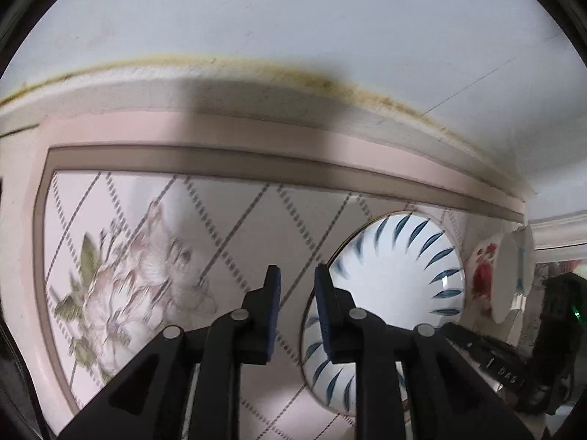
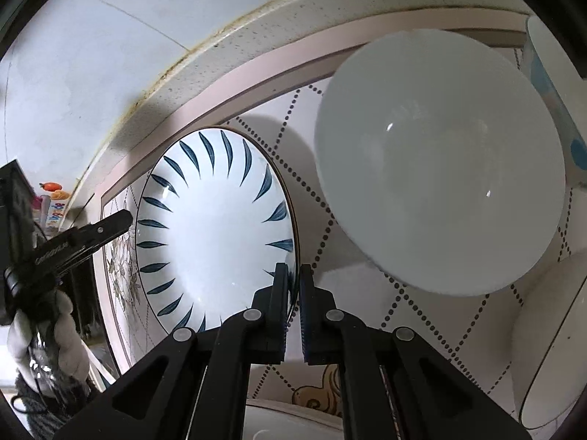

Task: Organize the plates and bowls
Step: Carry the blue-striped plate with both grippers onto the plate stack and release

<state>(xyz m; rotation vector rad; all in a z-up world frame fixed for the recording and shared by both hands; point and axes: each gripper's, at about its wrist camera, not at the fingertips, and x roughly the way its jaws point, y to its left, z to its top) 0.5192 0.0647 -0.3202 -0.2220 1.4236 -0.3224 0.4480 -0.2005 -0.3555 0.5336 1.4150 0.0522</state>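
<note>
Blue-leaf plate (image 2: 216,227): white ground, ringed by dark blue leaf strokes pointing inward, thin dark line at the rim. Right of it, a plain white bowl (image 2: 440,161) was noted, unpatterned. Beyond that bowl, a vessel (image 2: 550,84) in white with light blue patches was seen. Under the plate, the mat (image 1: 205,220) was recorded as pale pink with a taupe border, dotted grey diamond lines, and a pale flower print with green leaves left of the plate. Both grippers were black with dark blue pads (image 1: 274,293).

Both wrist cams steep-down, close; share blue-leaf plate (image 1: 400,275).
</note>
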